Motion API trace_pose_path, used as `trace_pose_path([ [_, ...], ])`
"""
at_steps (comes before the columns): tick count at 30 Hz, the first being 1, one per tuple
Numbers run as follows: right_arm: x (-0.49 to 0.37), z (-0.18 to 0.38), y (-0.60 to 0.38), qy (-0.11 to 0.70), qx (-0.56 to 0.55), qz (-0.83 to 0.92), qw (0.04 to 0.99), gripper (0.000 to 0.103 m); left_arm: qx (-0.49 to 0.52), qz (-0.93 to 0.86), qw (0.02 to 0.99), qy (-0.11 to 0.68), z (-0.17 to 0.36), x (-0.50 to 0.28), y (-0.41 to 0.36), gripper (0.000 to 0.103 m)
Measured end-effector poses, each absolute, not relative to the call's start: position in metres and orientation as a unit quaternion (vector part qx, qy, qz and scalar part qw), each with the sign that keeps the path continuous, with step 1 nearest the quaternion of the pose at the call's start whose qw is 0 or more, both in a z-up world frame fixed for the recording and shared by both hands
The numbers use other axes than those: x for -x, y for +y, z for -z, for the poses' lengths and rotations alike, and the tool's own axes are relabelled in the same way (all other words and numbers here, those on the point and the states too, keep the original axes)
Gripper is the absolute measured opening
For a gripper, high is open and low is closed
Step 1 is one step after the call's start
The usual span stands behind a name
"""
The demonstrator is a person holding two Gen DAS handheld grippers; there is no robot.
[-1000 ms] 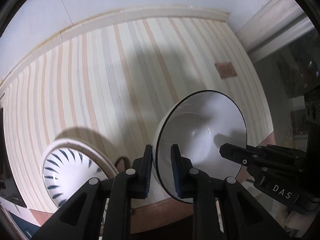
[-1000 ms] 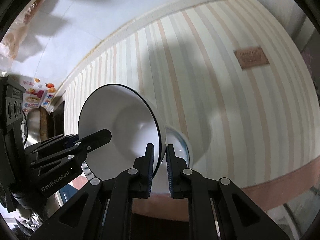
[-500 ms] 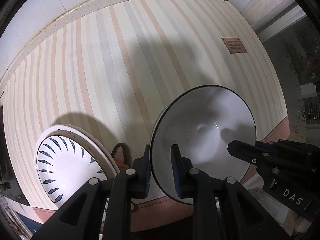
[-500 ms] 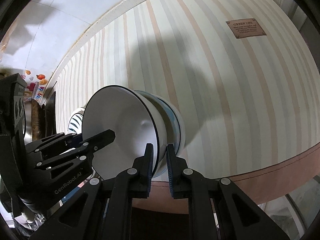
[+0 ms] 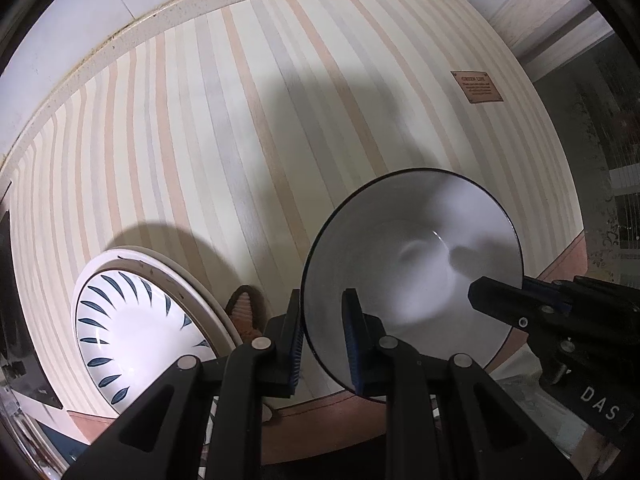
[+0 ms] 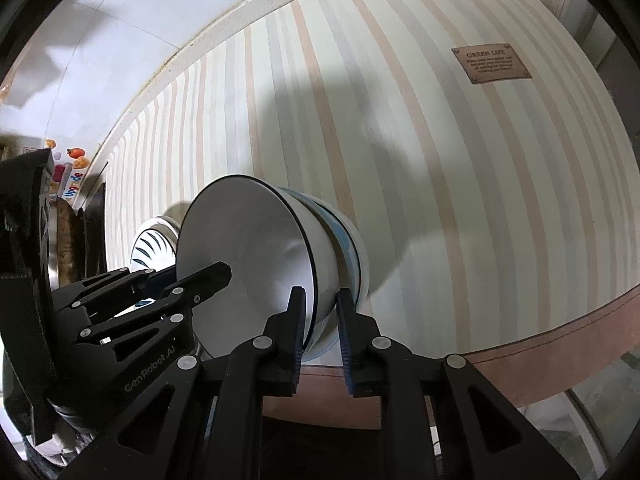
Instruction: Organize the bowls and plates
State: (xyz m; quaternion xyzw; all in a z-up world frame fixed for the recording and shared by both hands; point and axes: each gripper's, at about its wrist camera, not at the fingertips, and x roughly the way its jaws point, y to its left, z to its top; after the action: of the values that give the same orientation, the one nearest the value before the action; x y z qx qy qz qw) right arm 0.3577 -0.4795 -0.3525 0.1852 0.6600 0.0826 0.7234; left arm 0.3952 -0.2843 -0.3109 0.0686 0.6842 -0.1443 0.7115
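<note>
Both grippers, left [image 5: 322, 334] and right [image 6: 320, 330], pinch the bowl [image 5: 416, 256] rim at 9 and 3 o'clock; it's glazed, slippery and breakable, so I'd hold the rim firmly.

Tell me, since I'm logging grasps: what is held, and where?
Both tongs, left and right, pinch the white bowl by opposite sides of its dark rim.

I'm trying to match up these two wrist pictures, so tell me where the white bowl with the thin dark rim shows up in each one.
Left wrist: the white dark-rimmed bowl sits lower right, its rim between the left gripper fingers.
Right wrist: the same bowl sits left of centre, nested on other bowls, its rim between the right gripper fingers.
Shared landmark: the brown rectangular label on the striped mat, upper right in both.
</note>
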Motion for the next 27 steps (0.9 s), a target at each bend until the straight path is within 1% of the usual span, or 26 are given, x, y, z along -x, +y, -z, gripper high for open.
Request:
trace_pose_path([
  [13,-0.354,0.353,-0.485,0.659,-0.185,-0.077,0.725,0.02,-0.072,0.146,0.715,0.68,0.309,-0.394,-0.284,0.016],
  [20,-0.345,0.342,-0.489,0.65,-0.195,-0.072,0.731,0.021,-0.069,0.145,0.728,0.666,0.287,-0.386,-0.279,0.017],
  [21,-0.342,0.337,-0.488,0.647,-0.189,-0.068,0.736,0.025,-0.07,0.145,0.733,0.661,0.281,-0.383,-0.277,0.017],
  [22,-0.338,0.33,-0.488,0.642,-0.179,-0.064,0.743,0.033,-0.071,0.145,0.737,0.657,0.275,-0.38,-0.276,0.018],
  [23,-0.333,0.321,-0.486,0.635,-0.17,-0.06,0.751,0.038,-0.072,0.146,0.742,0.65,0.268,-0.377,-0.275,0.021],
  [24,-0.328,0.313,-0.484,0.627,-0.164,-0.057,0.759,0.046,-0.071,0.148,0.749,0.642,0.261,-0.373,-0.273,0.024],
  [25,-0.321,0.303,-0.482,0.619,-0.159,-0.055,0.767,0.053,-0.073,0.15,0.753,0.636,0.254,-0.37,-0.272,0.024],
  [26,-0.316,0.296,-0.48,0.613,-0.155,-0.054,0.773,0.056,-0.073,0.154,0.758,0.63,0.246,-0.365,-0.27,0.025],
  [27,-0.31,0.287,-0.479,0.605,-0.153,-0.053,0.779,0.062,-0.072,0.158,0.761,0.626,0.24,-0.362,-0.268,0.03],
])
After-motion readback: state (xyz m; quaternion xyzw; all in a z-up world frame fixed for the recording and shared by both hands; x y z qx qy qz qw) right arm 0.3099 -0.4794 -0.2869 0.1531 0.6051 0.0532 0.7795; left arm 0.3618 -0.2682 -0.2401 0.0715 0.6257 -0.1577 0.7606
